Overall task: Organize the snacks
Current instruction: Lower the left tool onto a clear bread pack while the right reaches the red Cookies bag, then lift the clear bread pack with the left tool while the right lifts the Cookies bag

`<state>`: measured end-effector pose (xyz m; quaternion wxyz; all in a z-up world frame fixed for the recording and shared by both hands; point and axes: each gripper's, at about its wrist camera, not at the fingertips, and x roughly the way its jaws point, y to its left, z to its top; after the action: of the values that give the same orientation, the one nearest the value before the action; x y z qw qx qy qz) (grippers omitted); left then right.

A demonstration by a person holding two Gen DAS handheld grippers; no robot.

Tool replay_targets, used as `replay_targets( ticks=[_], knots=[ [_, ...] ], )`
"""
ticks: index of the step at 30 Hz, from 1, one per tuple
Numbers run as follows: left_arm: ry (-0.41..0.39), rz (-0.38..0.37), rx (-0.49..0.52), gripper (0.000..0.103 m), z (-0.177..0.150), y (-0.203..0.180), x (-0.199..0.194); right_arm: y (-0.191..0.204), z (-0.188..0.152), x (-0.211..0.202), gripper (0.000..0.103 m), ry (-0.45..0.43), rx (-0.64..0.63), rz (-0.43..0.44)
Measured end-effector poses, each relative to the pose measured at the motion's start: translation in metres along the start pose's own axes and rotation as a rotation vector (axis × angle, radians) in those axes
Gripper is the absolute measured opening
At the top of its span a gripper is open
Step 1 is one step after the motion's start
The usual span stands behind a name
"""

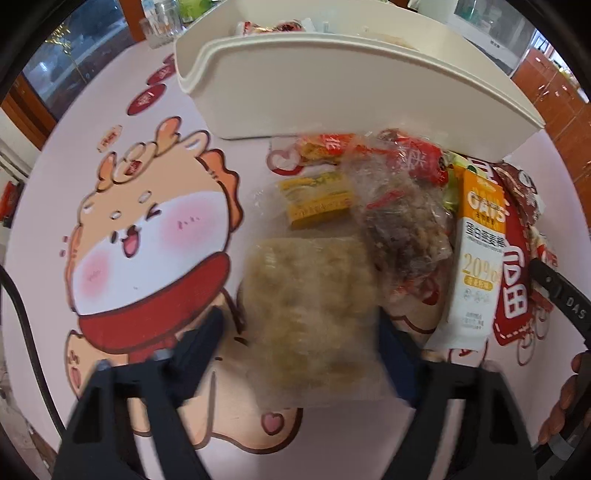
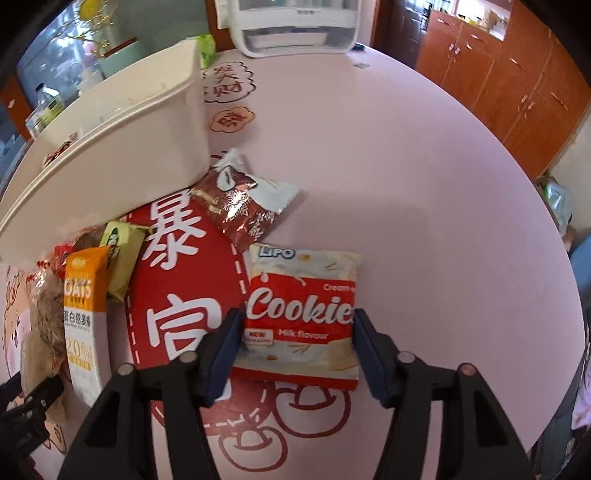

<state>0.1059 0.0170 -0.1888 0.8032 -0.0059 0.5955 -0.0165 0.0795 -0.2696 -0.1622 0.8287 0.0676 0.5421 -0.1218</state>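
the left gripper (image 1: 301, 325) reaches forward low over the pink table (image 1: 221, 122), its jaws pinching a clear pack of beige snack (image 1: 314, 317). the right gripper (image 2: 295, 347) straddles the cookie packet (image 2: 301, 317), spread, near the white bin (image 2: 122, 155).

One white storage bin (image 1: 332, 85) is seen on the pink worktop (image 2: 406, 166), with at least two red-wrapped snacks (image 1: 266, 27) counted inside it. Outside the bin, one clear pack of pale crisp cakes (image 1: 314, 314), one clear bag of dark mixed pieces (image 1: 402, 221), one yellow packet (image 1: 317, 199), one orange-red packet (image 1: 325, 146), one oat bar (image 2: 83, 325), one green packet (image 2: 123, 254), one brown snowflake-print packet (image 2: 243, 206) and one cookie pack (image 2: 301, 317) are counted. Two grippers, left (image 1: 301, 354) and right (image 2: 295, 350), are shown.
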Motion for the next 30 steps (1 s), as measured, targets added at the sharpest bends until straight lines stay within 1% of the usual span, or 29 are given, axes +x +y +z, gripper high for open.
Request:
replay_targets(
  ticks=[1,3,5,7,9,12,14,18,21,23,27,30],
  knots=[
    [-0.008,0.003,0.01,0.059,-0.001,0.0,-0.001,0.001,-0.001,-0.001,0.05,-0.002,-0.01,0.002],
    [-0.02,-0.002,0.024,0.055,-0.001,-0.002,-0.002,0.001,-0.003,-0.004,0.047,-0.004,-0.025,0.002],
    [-0.031,-0.009,0.023,0.051,-0.002,0.0,-0.004,0.0,-0.005,-0.006,0.047,-0.003,-0.03,0.007],
    [-0.047,-0.017,0.021,0.043,-0.007,0.002,-0.007,0.0,-0.01,-0.008,0.046,0.001,-0.033,0.015],
    [-0.059,-0.015,0.026,0.039,-0.008,0.005,-0.012,0.0,-0.014,-0.011,0.046,0.006,-0.045,0.022],
    [-0.059,-0.013,0.037,0.037,-0.015,0.006,-0.018,0.003,-0.024,-0.014,0.046,0.017,-0.065,0.043],
    [-0.061,-0.014,0.036,0.036,-0.026,0.006,-0.022,0.004,-0.03,-0.017,0.046,0.028,-0.073,0.062],
    [-0.081,-0.008,0.038,0.036,-0.041,0.004,-0.04,0.005,-0.041,-0.026,0.046,0.041,-0.086,0.103],
    [-0.109,0.008,0.04,0.036,-0.046,-0.004,-0.058,0.009,-0.048,-0.04,0.046,0.027,-0.117,0.121],
    [-0.131,0.015,0.033,0.036,-0.048,-0.003,-0.074,0.012,-0.05,-0.053,0.046,0.011,-0.142,0.138],
    [-0.179,0.045,0.027,0.036,-0.042,-0.003,-0.106,0.018,-0.05,-0.082,0.046,-0.033,-0.189,0.187],
    [-0.215,0.063,0.033,0.036,-0.033,-0.004,-0.131,0.022,-0.043,-0.104,0.046,-0.065,-0.212,0.233]
  ],
)
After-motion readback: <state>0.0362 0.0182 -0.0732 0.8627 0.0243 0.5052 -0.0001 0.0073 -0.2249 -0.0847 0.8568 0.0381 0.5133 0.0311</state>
